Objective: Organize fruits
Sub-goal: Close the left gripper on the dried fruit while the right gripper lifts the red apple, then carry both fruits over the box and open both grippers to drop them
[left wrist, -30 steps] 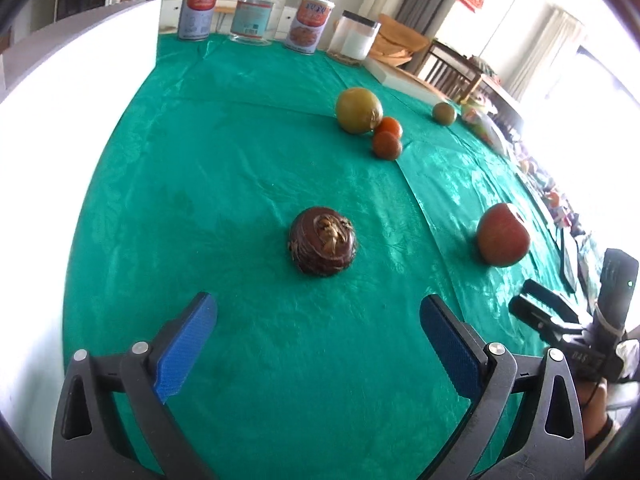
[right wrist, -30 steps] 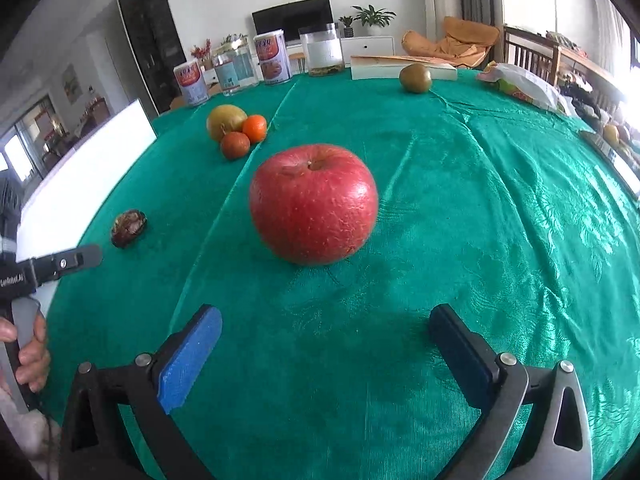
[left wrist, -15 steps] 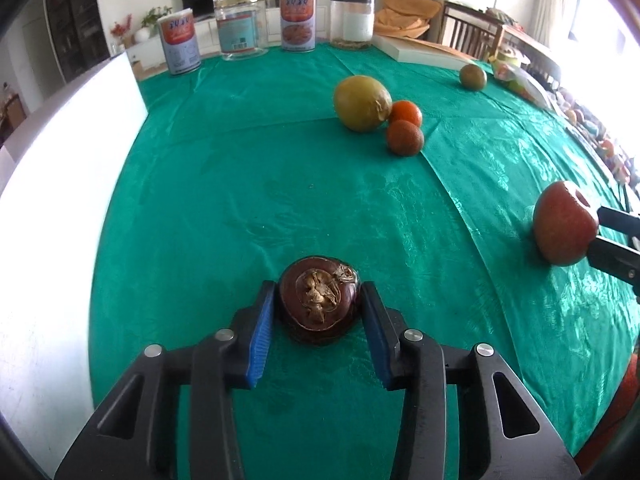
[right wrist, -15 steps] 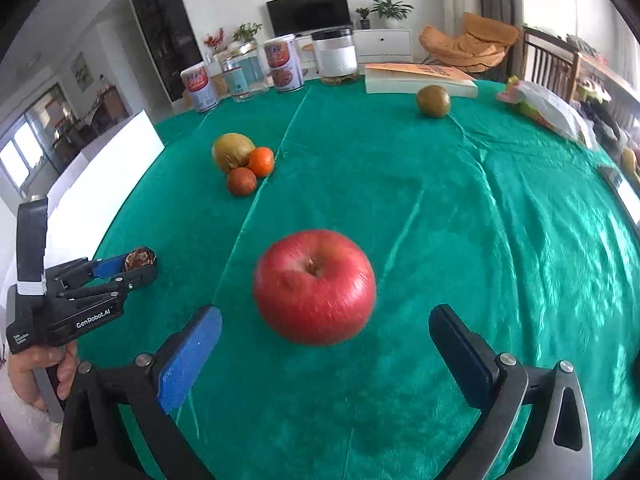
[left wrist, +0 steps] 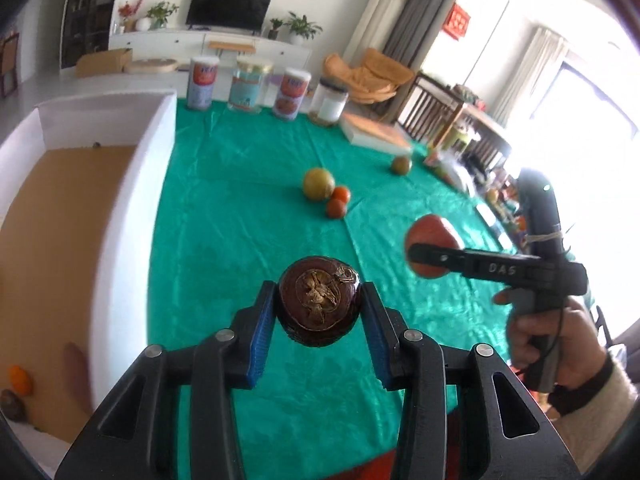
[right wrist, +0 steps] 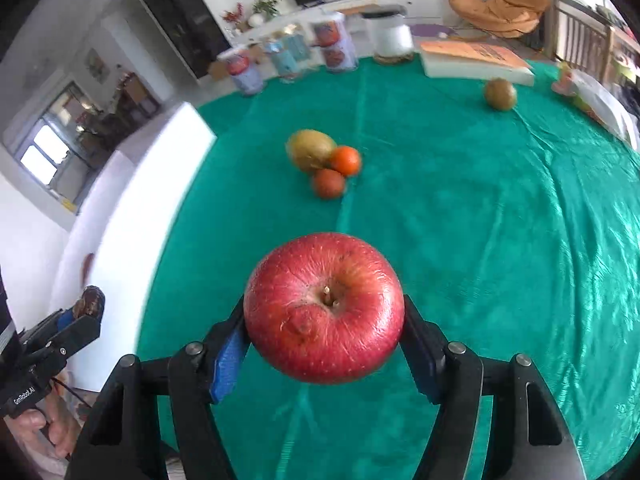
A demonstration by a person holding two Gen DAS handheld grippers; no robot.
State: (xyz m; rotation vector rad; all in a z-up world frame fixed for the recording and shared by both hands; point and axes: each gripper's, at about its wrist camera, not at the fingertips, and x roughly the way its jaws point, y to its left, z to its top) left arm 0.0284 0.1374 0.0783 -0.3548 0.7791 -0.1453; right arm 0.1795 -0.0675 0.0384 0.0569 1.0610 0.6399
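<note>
The left gripper [left wrist: 318, 314] grasps a dark brown, round fruit [left wrist: 319, 305] between its blue-padded fingers [left wrist: 262, 334], lifted clear of the green-covered desk [left wrist: 248, 220]. The right gripper [right wrist: 324, 342] has just been closing its fingers [right wrist: 228, 354], and a red apple [right wrist: 324, 307] now sits clamped between them, stem end facing the camera, also raised off the desk. In the left wrist view the right gripper shows off to the right of the fingers, with the apple at its tip and a hand [left wrist: 554, 344] on its handle.

To the left of the left fingers stands a white-walled box [left wrist: 132, 200] with a tan floor; a small orange fruit [left wrist: 20, 380] and a dark fruit [left wrist: 12, 406] lie in its near corner.

Beyond both pairs of fingers, a yellow-green fruit [right wrist: 310, 150], an orange [right wrist: 346, 161] and a reddish fruit [right wrist: 328, 184] sit touching in a cluster. Farther, to the right, a brownish-green fruit [right wrist: 500, 94] lies just before a flat book [right wrist: 476, 62]. Four jars [left wrist: 290, 94] line the far edge.
</note>
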